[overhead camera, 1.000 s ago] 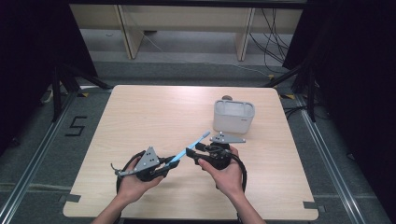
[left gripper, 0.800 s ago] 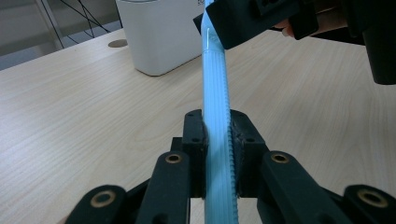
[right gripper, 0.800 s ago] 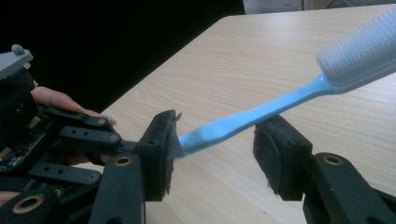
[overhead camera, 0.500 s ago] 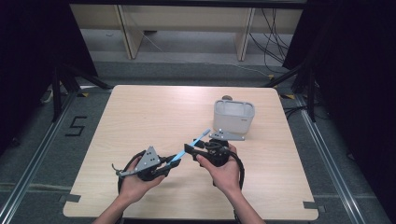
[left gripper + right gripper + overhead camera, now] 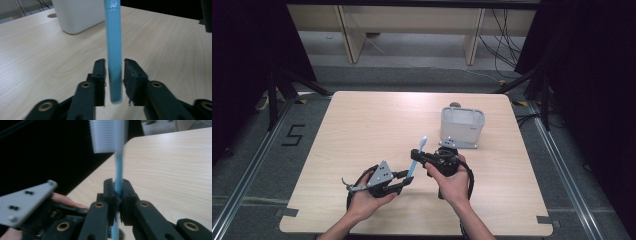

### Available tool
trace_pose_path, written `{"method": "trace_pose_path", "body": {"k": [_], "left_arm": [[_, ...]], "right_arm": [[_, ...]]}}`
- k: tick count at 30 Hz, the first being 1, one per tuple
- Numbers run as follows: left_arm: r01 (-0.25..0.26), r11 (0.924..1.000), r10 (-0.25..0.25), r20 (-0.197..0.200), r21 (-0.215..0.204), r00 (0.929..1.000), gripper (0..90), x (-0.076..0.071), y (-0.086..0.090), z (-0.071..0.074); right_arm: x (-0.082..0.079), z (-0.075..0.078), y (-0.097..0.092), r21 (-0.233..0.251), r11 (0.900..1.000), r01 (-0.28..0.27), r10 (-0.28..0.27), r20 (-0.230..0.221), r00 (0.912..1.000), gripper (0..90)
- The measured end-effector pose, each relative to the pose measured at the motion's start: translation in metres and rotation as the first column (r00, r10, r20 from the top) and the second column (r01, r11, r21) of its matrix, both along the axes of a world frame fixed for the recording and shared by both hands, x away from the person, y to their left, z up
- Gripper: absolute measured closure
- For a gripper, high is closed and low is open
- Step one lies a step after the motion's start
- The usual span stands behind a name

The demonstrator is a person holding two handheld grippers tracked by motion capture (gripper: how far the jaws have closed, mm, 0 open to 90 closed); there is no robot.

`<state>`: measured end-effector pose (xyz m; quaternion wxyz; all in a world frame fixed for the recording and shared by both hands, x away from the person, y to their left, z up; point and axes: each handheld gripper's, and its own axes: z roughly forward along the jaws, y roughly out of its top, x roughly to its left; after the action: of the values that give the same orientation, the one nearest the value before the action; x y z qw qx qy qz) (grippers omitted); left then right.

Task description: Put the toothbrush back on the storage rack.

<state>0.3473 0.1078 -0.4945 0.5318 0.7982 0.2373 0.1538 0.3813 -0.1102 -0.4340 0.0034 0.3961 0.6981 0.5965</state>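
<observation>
Both grippers meet on one toothbrush (image 5: 416, 159) above the front of the worktop (image 5: 362, 120). In the left gripper view its top is cut off by the frame edge; what shows is the blue handle (image 5: 114, 50), flat and finely ribbed down one edge, its rounded end standing between the left gripper (image 5: 114, 82)'s jaws. Those jaws sit narrow, with a sliver of gap on the right side, so I cannot tell whether they really pinch it. The right gripper (image 5: 118, 195) has its jaws clamped tight on the thin neck, and the white bristles (image 5: 106, 135) rise above them, blurred and clipped at the top. Below the jaws the handle is hidden. The pads are matte black, rough-edged, on arms with brass-ringed holes. A grey plate (image 5: 23, 201) and a hand show at lower left in that view. From above, a white, round-cornered bin (image 5: 462, 126) stands just behind the right gripper (image 5: 418, 156); its inside is hard to read. The worktop is pale wood grain.
</observation>
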Motion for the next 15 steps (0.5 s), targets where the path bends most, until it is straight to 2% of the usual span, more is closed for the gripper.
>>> {"method": "trace_pose_path", "body": {"k": [2, 3, 5, 8, 10, 11, 12, 13, 15], "left_arm": [[0.01, 0.9999, -0.01, -0.003, -0.003, 0.9999, 56.8, -0.002, -0.002, 0.001], [0.014, 0.9998, -0.014, -0.004, -0.013, 0.9999, 53.0, -0.003, -0.002, 0.002], [0.009, 0.9999, -0.009, -0.006, -0.011, 0.9999, 46.9, -0.004, -0.001, 0.003], [-0.012, 0.9999, 0.012, 0.003, 0.005, 0.9999, 38.4, -0.009, 0.01, 0.009], [-0.025, 0.9997, 0.025, 0.005, 0.008, 0.9997, 35.6, -0.01, 0.015, 0.01], [-0.037, 0.9992, 0.037, 0.007, 0.013, 0.9993, 34.6, -0.01, 0.02, 0.011], [-0.051, 0.9987, 0.051, 0.009, 0.006, 0.9987, 34.6, -0.011, 0.024, 0.012], [-0.065, 0.9979, 0.065, 0.009, 0.005, 0.9979, 33.9, -0.011, 0.031, 0.013], [-0.11, 0.9939, 0.11, 0.015, -0.008, 0.9938, 33.2, -0.011, 0.047, 0.015]], "right_arm": [[-0.002, 0.002, 0.0, -0.012, 0.9999, 0.002, -0.002, -0.003, 1.0, 85.7], [0.0, 0.002, -0.001, -0.032, 0.9995, -0.004, 0.005, 0.041, 0.9992, 85.7], [0.0, 0.003, -0.002, -0.045, 0.9989, 0.012, -0.01, 0.04, 0.9992, 85.7], [0.002, 0.009, -0.011, -0.096, 0.9941, 0.051, -0.045, 0.069, 0.9966, 85.6], [0.003, 0.01, -0.012, -0.095, 0.9941, 0.053, -0.045, 0.081, 0.9957, 85.6], [0.003, 0.013, -0.015, -0.129, 0.9889, 0.073, -0.059, 0.109, 0.9923, 85.6], [0.003, 0.013, -0.015, -0.129, 0.9889, 0.073, -0.059, 0.109, 0.9923, 85.6], [0.002, 0.015, -0.016, -0.128, 0.9888, 0.078, -0.066, 0.097, 0.9931, 85.6], [0.003, 0.017, -0.021, -0.153, 0.9836, 0.096, -0.077, 0.126, 0.9891, 85.6]]}}
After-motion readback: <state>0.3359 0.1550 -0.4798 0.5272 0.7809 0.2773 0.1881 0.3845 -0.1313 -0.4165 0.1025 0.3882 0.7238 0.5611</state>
